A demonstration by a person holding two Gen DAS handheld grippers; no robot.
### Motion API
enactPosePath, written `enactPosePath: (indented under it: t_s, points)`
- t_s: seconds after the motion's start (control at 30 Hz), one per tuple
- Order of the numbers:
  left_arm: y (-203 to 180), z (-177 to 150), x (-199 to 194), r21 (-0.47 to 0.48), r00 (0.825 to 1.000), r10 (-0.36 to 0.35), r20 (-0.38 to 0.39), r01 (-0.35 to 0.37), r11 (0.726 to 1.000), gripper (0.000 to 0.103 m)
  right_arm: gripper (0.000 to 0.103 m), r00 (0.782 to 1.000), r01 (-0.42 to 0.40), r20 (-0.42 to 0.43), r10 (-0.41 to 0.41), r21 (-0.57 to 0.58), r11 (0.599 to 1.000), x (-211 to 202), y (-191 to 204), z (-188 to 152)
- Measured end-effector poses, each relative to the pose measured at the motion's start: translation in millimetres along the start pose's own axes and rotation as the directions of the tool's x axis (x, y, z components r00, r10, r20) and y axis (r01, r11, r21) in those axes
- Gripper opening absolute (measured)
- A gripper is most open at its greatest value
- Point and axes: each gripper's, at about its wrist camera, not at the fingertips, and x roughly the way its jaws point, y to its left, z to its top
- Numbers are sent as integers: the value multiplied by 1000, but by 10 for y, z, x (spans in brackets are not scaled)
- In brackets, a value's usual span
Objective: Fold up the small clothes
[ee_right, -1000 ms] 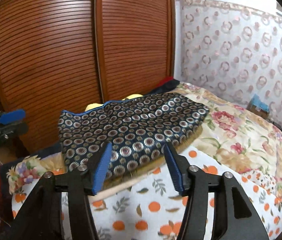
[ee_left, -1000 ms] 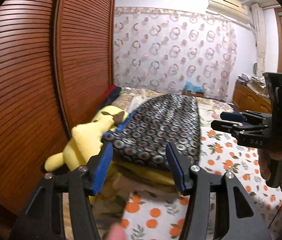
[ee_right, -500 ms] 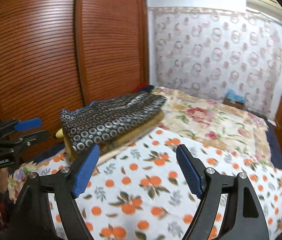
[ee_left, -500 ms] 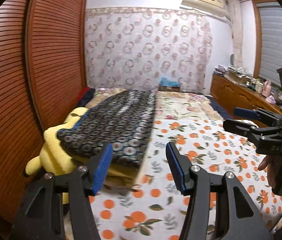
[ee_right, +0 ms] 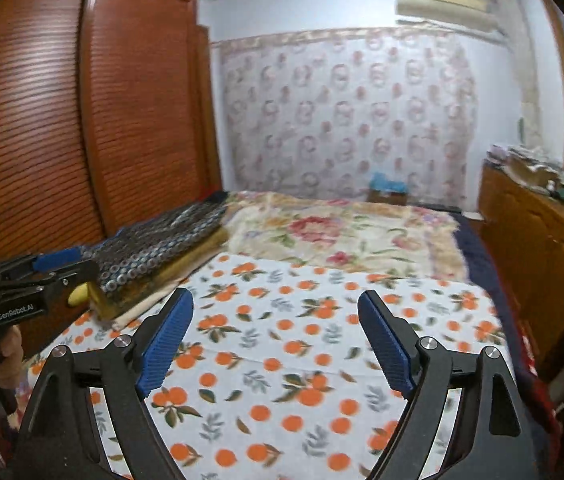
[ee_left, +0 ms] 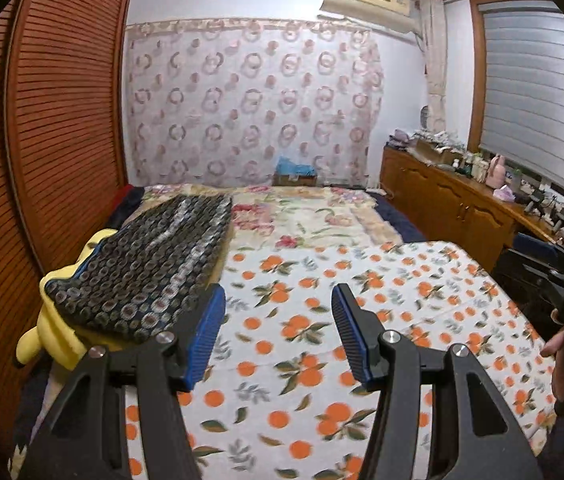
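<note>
A folded dark blue garment with a ring pattern (ee_left: 154,268) lies on top of a stack of folded clothes at the bed's left side, also in the right wrist view (ee_right: 162,240). My left gripper (ee_left: 277,290) stands open over the orange-print sheet (ee_left: 361,300), to the right of the stack, with nothing between its blue pads. My right gripper (ee_right: 276,294) hovers over the same sheet (ee_right: 301,340); its jaws are opening wide and nothing is between them. Each gripper appears at the edge of the other's view, the right one (ee_left: 537,256) and the left one (ee_right: 78,266).
A yellow plush toy (ee_left: 58,332) sticks out under the stack beside the slatted wooden wardrobe (ee_left: 42,140). A floral quilt (ee_right: 341,232) covers the far half of the bed. A cluttered wooden dresser (ee_left: 461,200) runs along the right wall.
Both grippers have swung to the right, away from the folded stack and out over the orange-print sheet. The right gripper's jaws have spread wider. The left gripper's gap is unchanged.
</note>
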Motion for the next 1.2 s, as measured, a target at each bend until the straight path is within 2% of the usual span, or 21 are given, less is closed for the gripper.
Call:
enactPosePath:
  t_s: [0.27,0.47,1.2]
  points:
    - [-227,272,-199,26,998,-26,55,25,999,55,89,988,123,84,-127,48,991,-514,-205,149]
    - [-308,332,-302,42,996,-33,78,29,999,55,89,977,170,120,-176,56,984,-704,-215,188]
    - [-315,314,-283,38,997,-29,67,26,999,55,89,971,205,118,-210,52,977,-715,-257,113]
